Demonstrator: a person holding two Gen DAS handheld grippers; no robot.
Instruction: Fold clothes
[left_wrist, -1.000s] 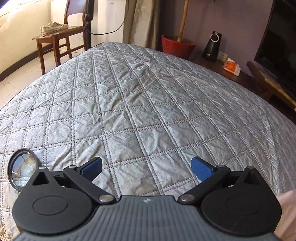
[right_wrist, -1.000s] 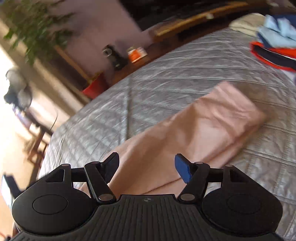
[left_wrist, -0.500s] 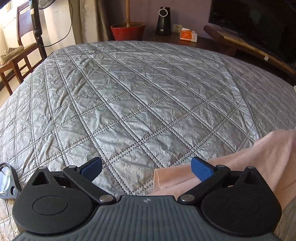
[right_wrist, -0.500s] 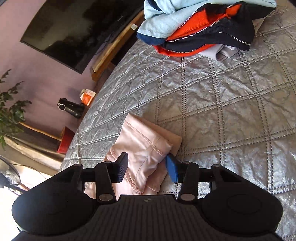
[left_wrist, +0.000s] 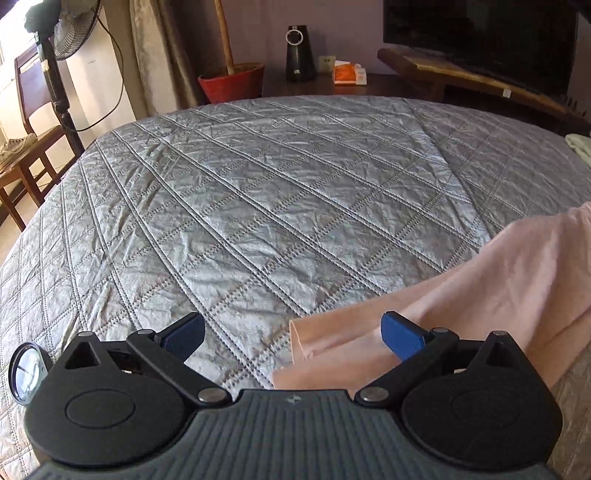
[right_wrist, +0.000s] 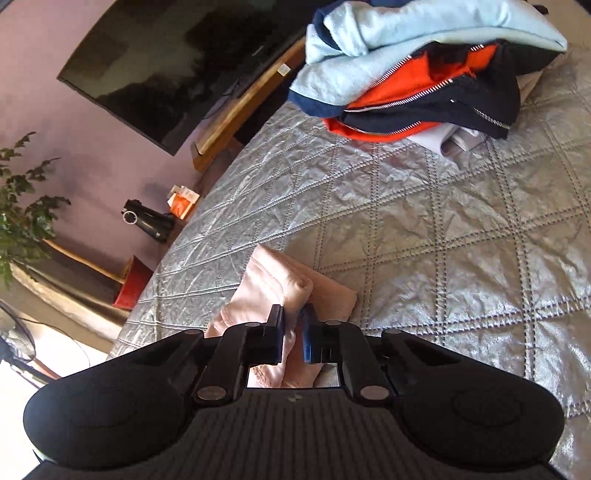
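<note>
- The bed (left_wrist: 258, 206) fills both views, its grey quilted cover spread flat; everything you are working on lies on it.
- Your clothes pile (right_wrist: 424, 70) sits at 1 o'clock in the right wrist view, well apart from your fingers: pale blue on top, a navy and orange zip jacket under it, something white at the bottom.
- The pink garment (left_wrist: 480, 280) lies on the quilt, running from 3 o'clock down to 6 o'clock in the left wrist view. One end of it reaches in between your left fingers, nearer the right one.
- Your left gripper (left_wrist: 291, 332) is spread wide, grasping nothing. Whether its pads touch the cloth, you cannot tell.
- Your right gripper (right_wrist: 293, 332) is clamped on a bunched fold of the same garment (right_wrist: 273, 280); the cloth stands up just ahead of the fingertips at 12 o'clock and trails off under the gripper body.
- Beyond the bed: a TV (right_wrist: 177, 62) at 11 o'clock in the right view, a chair (left_wrist: 26, 147) at 9 o'clock in the left view, a fan (left_wrist: 70, 29) and a red pot (left_wrist: 232, 83) near 11 and 12.
</note>
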